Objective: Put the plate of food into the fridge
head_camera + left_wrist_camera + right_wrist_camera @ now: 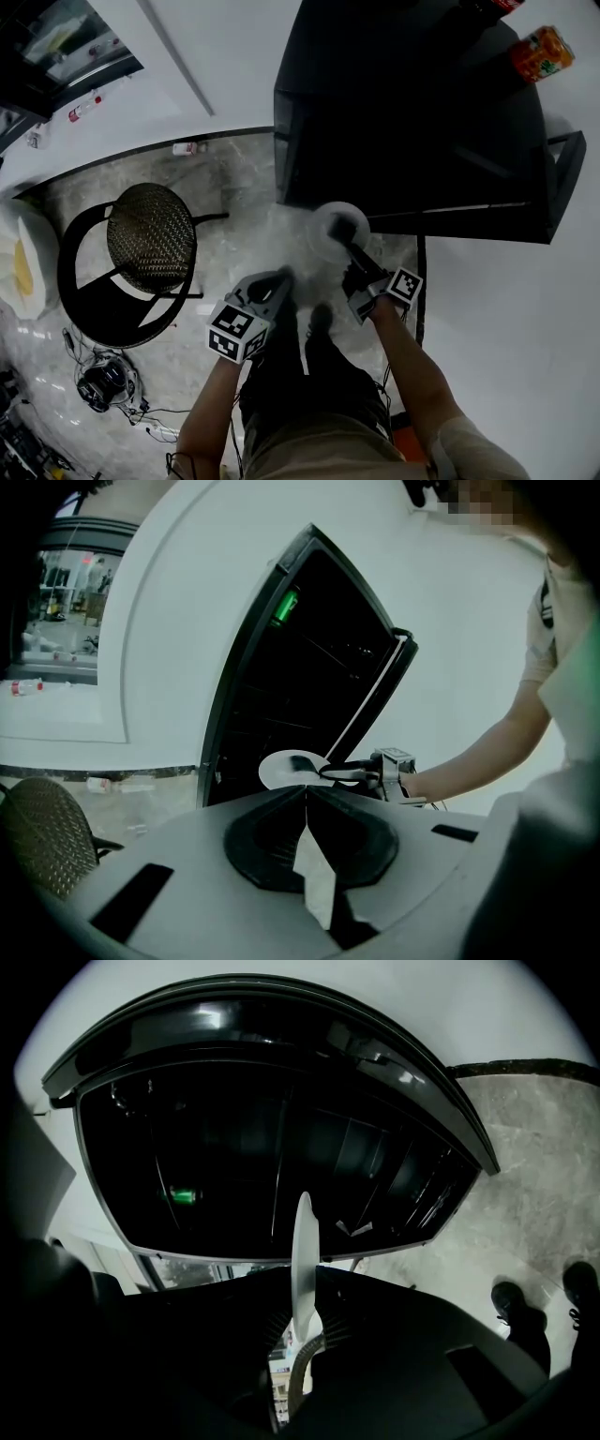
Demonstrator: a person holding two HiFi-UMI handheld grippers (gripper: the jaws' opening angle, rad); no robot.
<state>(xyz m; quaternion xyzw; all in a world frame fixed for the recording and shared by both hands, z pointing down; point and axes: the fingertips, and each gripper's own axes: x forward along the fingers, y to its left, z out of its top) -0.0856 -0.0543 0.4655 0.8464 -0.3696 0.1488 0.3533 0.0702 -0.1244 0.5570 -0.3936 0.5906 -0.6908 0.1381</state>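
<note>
The fridge (403, 112) stood open. The plate (328, 220) hung just before its dark mouth, pinched at the rim by the right gripper (349, 239). With so thin a hold, I judged it could tilt or clip a shelf. The left gripper (279, 279) was closed and empty.

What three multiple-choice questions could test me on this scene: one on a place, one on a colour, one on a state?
1. Where is the chair?
A. left of the fridge
B. inside it
C. on top of it

2. What colour is the plate?
A. red
B. white
C. green

3. How is the right gripper?
A. open, empty
B. shut on the plate's rim
C. shut on a spoon

Answers: A, the head view shows it standing beside the fridge; B, it shows white in every view; B, its jaws pinch the rim edge-on.
</note>
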